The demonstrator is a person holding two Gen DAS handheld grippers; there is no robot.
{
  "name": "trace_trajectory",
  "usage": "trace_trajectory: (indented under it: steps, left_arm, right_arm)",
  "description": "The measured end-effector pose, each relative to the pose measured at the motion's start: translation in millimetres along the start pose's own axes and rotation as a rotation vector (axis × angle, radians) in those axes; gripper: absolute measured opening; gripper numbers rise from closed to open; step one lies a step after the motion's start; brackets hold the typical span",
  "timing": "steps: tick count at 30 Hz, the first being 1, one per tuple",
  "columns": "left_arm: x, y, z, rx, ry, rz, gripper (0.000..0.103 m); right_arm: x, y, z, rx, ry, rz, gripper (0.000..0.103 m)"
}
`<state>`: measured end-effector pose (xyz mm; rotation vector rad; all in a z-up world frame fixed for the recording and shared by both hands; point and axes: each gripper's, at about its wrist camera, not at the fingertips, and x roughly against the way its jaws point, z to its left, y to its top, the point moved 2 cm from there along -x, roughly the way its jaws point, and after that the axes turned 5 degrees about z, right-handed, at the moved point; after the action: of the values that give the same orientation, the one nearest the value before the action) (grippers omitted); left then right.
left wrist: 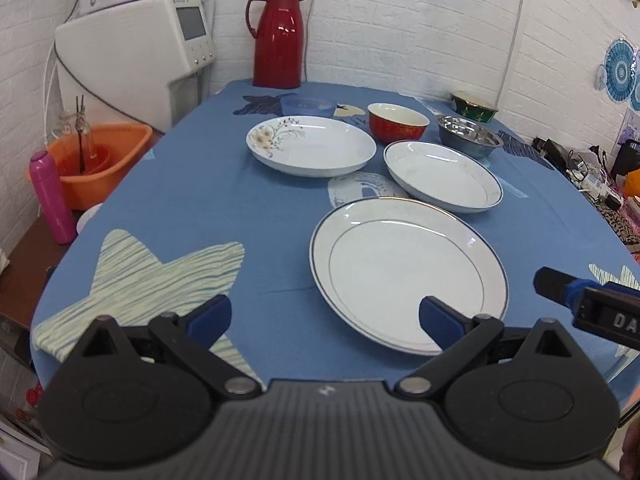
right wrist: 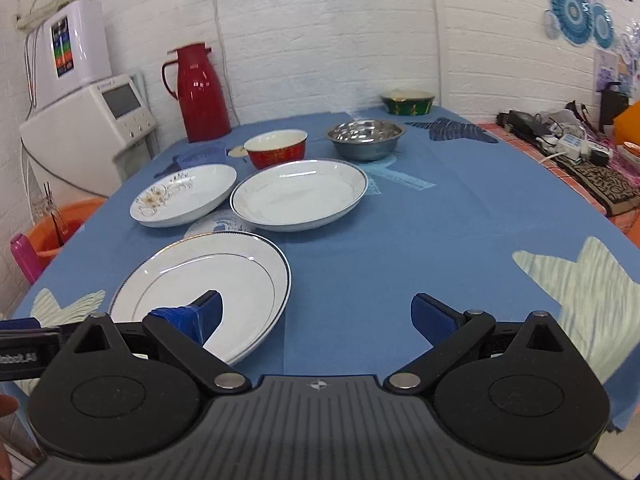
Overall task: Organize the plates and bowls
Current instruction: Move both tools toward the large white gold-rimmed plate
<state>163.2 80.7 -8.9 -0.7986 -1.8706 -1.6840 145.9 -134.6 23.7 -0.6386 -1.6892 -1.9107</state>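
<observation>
Our left hand-held gripper [left wrist: 322,318] hangs with its jaws spread wide and nothing between them, its right finger over the near rim of the flat plate [left wrist: 408,272]. Our right hand-held gripper [right wrist: 316,316] is equally wide apart and empty, just right of that plate. Beyond the flat plate lie the deep white plate [left wrist: 442,176] and the floral plate [left wrist: 312,146]; behind those stand the red bowl [left wrist: 398,122], the steel bowl [left wrist: 468,136], a small blue bowl [left wrist: 307,106] and, furthest back, a green bowl [left wrist: 474,106]. We judge the plates stiff, glazed, slippery and breakable, so we would pinch the flat plate's raised rim. All rest on the desk [left wrist: 200,208], cloth-covered in blue, against a white brick wall, a red thermos [left wrist: 278,38] far behind the flat plate.
</observation>
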Motion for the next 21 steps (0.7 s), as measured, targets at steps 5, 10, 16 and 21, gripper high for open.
trace_trajectory:
  steps: [5, 10, 16, 21]
  left_arm:
    - [-44, 29, 17, -0.043, -0.087, 0.09, 0.099]
    - [-81, 40, 17, -0.078, -0.146, 0.174, 0.098]
    - [-97, 38, 16, -0.113, -0.162, 0.2, 0.096]
    - [-96, 35, 10, -0.157, -0.144, 0.191, 0.091]
  right_arm:
    - [-53, 15, 9, 0.042, 0.028, 0.141, 0.088]
    - [-79, 15, 15, 0.06, 0.048, 0.238, 0.088]
    - [-84, 12, 26, 0.118, 0.041, 0.234, 0.089]
    - [-80, 1, 22, 0.146, 0.072, 0.138, 0.091]
